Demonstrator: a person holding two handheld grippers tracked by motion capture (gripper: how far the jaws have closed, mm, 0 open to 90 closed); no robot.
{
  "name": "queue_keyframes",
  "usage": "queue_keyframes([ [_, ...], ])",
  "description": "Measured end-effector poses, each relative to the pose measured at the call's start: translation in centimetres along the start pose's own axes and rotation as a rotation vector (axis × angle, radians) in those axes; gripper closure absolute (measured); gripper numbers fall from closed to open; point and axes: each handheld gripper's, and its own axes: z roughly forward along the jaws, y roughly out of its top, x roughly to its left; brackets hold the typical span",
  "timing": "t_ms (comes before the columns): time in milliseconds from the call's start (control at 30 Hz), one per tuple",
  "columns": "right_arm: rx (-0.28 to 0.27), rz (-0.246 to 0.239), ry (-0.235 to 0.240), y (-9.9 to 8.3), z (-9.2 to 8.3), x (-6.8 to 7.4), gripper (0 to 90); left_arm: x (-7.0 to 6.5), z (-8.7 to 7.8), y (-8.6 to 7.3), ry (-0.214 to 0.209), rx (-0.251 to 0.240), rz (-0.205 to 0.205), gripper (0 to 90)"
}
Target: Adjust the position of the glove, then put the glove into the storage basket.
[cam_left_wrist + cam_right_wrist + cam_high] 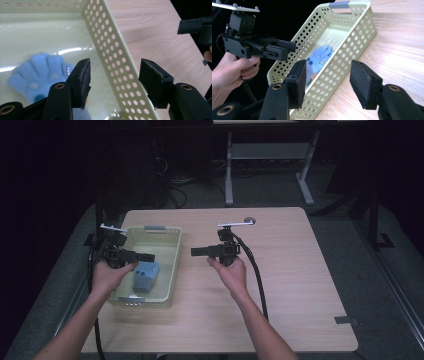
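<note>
Both grippers are standing with jaws parted and nothing between the pads. The left gripper [149, 256], left of centre in the high view, is hovering over the pale yellow perforated plastic basket [174, 265]; in the left gripper view its jaws are straddling the basket's perforated side wall [117, 65] without pressing on it. The right gripper [196, 252], at centre of the high view, is pointing across bare light wooden tabletop [290, 270] toward the basket, clear of it. The soft blue knitted glove [146, 275] is lying flat on the basket floor in the near half, at lower left of the left gripper view [37, 75] and at centre of the right gripper view [320, 60], fingers spread. No grip on the glove is showing, so the step in hand is judged to be either a release just completed or a fresh reach for the glove; which of the two cannot be told. Judgement for a clean pick: the left gripper is the nearer one and should be shifting inward off the wall first, since closing where it stands would be clamping plastic, not fabric. Coming down over the palm rather than the thin fingers should be giving a fuller pinch. The fabric is likely limp, so a deep bite and a straight lift should be clearing the rim without snagging the perforations. The right gripper is best staying clear of the basket meanwhile.
</note>
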Motion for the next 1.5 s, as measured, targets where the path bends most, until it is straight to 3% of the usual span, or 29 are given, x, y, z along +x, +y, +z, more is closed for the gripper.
queue_keyframes([
  [500,-0.01,0.015,-0.004,-0.5,-1.5,-0.8,44.8,-1.3,0.4,0.3,-0.057,-0.034,0.021,31.4],
  [1500,-0.028,0.037,-0.036,-1.4,-4.3,-2.6,42.9,-4.0,2.5,0.2,-0.112,-0.024,0.056,30.2],
])
